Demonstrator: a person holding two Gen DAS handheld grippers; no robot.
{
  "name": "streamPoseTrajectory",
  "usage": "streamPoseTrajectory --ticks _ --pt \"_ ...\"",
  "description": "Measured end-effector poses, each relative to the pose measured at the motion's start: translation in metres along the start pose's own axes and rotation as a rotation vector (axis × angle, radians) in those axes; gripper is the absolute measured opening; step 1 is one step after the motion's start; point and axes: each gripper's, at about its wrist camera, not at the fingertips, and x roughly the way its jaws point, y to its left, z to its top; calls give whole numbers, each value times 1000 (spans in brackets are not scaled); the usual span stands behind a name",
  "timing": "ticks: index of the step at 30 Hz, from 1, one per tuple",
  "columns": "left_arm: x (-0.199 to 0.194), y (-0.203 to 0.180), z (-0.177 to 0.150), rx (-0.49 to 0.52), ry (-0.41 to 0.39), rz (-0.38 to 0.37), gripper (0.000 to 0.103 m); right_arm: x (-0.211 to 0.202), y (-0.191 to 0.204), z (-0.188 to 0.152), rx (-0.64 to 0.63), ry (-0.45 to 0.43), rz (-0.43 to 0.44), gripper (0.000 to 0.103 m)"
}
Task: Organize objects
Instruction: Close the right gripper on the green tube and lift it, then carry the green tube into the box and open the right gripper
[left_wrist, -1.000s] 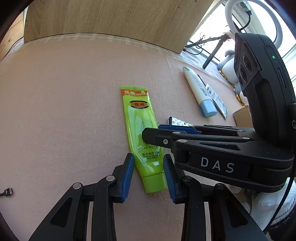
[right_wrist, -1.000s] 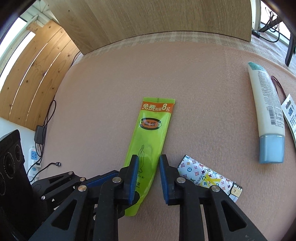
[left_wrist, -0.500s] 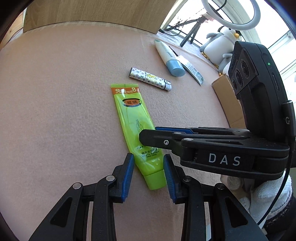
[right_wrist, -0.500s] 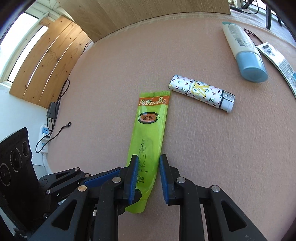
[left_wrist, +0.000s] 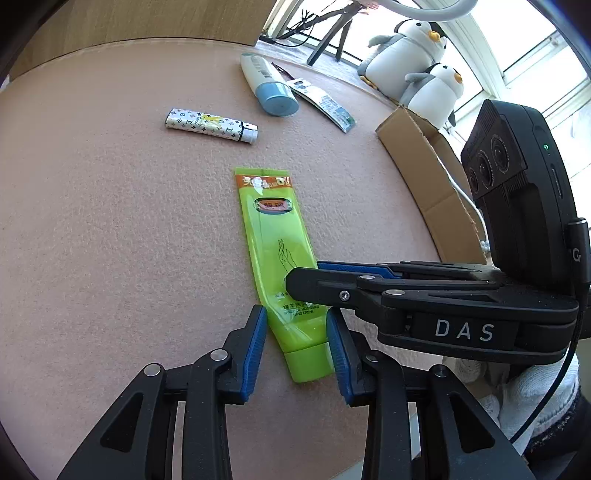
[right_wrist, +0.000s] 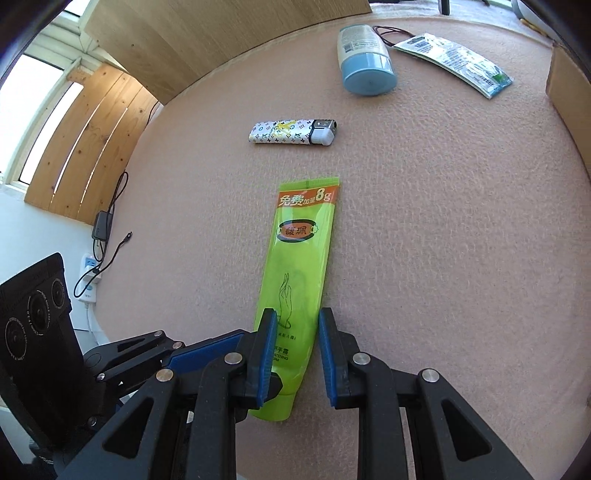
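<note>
A green hand-cream tube (left_wrist: 275, 240) lies flat on the pink table; it also shows in the right wrist view (right_wrist: 299, 266). My left gripper (left_wrist: 297, 343) is open, its blue pads on either side of the tube's cap end. My right gripper (right_wrist: 293, 350) is open too, its pads on either side of the tube's lower body, coming in from the right in the left wrist view (left_wrist: 306, 275). A patterned lighter (right_wrist: 293, 132) lies beyond the tube. A white tube with a blue cap (right_wrist: 364, 59) lies farther back.
A flat printed sachet (right_wrist: 454, 61) lies right of the blue-capped tube. An open cardboard box (left_wrist: 428, 177) stands at the table's right edge, with two plush penguins (left_wrist: 417, 55) behind it. A wooden board stands at the back. A power strip (right_wrist: 90, 273) with cables lies on the floor at left.
Both grippers have drawn back along the tube toward its cap end, so the lighter and blue-capped tube now sit farther away. The box and penguins came into the left view.
</note>
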Motion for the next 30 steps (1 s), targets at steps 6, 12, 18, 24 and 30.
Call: streamPoseTrajectory --ticks 6,12,18,24,30 --pt "6 -4 -3 -4 19 -16 43 -6 -5 -7 5 -2 14 23" --pt "8 -4 0 -13 14 -17 41 -9 -3 -12 12 -13 15 25" --pt "6 -15 3 -14 -5 -25 41 -19 -8 -13 16 -36 12 25" --pt "-8 -40 13 21 -43 -39 41 -43 -17 -11 31 -86 24 25" --pt "-18 -76 33 72 -82 -72 41 -85 -26 -4 29 -166 3 25"
